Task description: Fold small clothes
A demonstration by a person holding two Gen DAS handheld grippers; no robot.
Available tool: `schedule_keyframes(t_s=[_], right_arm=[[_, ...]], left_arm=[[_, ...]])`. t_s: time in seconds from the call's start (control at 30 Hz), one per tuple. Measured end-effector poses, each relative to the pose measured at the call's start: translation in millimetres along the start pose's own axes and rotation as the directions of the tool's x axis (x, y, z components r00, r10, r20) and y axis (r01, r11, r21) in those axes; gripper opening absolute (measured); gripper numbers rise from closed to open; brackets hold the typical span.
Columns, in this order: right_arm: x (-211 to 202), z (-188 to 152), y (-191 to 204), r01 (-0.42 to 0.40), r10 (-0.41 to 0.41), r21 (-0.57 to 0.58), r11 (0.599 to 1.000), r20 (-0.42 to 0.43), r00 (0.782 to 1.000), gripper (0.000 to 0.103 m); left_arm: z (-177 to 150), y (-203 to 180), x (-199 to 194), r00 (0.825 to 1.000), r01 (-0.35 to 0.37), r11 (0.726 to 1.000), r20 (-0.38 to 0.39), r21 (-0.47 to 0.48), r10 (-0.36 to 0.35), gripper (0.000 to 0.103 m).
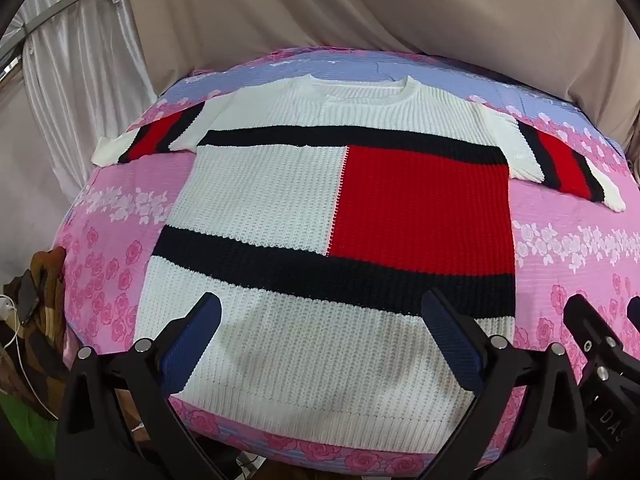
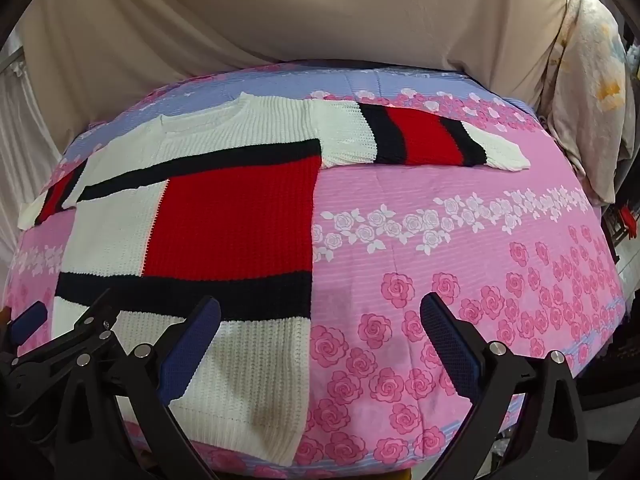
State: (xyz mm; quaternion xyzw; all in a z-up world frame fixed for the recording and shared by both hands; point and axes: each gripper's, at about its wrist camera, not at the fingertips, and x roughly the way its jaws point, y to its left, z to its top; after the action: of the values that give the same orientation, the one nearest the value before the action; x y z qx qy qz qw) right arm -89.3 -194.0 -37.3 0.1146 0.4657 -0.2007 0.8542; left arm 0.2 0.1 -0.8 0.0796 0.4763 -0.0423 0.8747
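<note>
Right, I have the sweater spread flat and face up on the flowered bedspread, neckline toward twelve o'clock, hem toward six, both sleeves out at nine and three. Nothing looks folded yet, so I judge the task is at its start.

My left gripper hangs over the white hem band with its jaws spread wide and nothing between them. My right gripper is likewise wide apart and empty, sitting over the sweater's right edge, with its left finger above the knit and its right finger above bare bedspread.

What worries me is the cloth underneath. The knit is thick and lies straight on the bedspread, so a pinch at the hem or side seam could easily take the bedspread along and drag it into the fold. A shallow bite might catch only the top layer of the sweater, letting the back panel lag and bunch. Uneven lifting between my two grippers would skew the fold line.
</note>
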Motion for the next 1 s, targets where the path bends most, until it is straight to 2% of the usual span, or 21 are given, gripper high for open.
schedule_keyframes(t_s=[0.23,0.4,1.0], right_arm=[[3,0,-8,0.004,-0.005,-0.007,1.0,-0.016,1.0,0.098],[-4,4,7,0.007,-0.007,-0.001,1.0,0.005,1.0,0.098],[-4,1,13,-0.015,0.015,-0.014,1.0,0.002,1.0,0.098]], left_arm=[[2,13,-3,1.0,0.002,1.0,0.004,-0.012,-0.002,0.098],[2,15,-4,1.0,-0.009,1.0,0.004,-0.008,0.009,0.098],[3,8,-4,1.0,-0.031,0.999,0.006,-0.009,0.031,0.098]])
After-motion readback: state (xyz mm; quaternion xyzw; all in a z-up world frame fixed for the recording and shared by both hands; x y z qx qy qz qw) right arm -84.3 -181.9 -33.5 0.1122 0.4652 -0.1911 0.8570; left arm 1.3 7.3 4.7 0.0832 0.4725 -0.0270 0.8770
